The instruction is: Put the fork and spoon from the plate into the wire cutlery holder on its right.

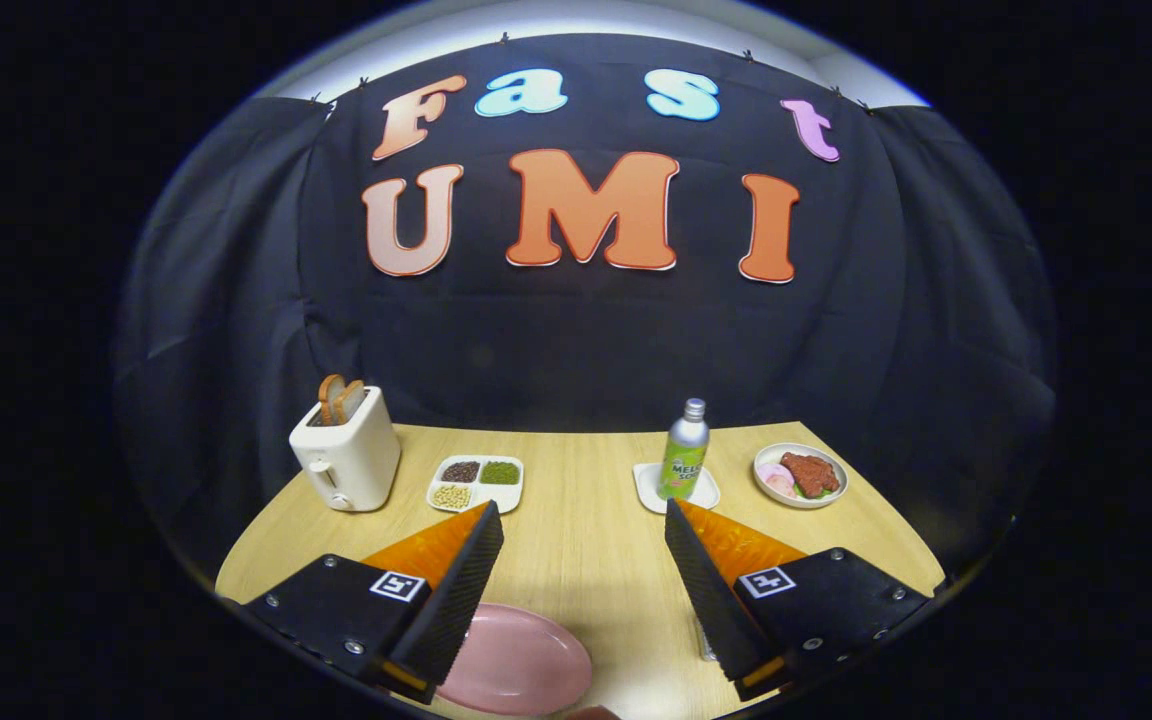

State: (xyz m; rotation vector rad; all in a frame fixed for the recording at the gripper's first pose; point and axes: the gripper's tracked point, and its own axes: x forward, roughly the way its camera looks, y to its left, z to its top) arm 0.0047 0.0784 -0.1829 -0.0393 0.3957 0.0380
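Gripper point(584, 590) hung wide open w/ nothing held above the table's point(576, 480) near edge, pink plate point(526, 665) just under its left finger, fork/spoon and holder not made out, so prob. nothing moved yet.

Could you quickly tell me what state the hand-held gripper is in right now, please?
Hand-held gripper: open, fingers spread wide above the wooden table, nothing between them; the pink plate lies just below.
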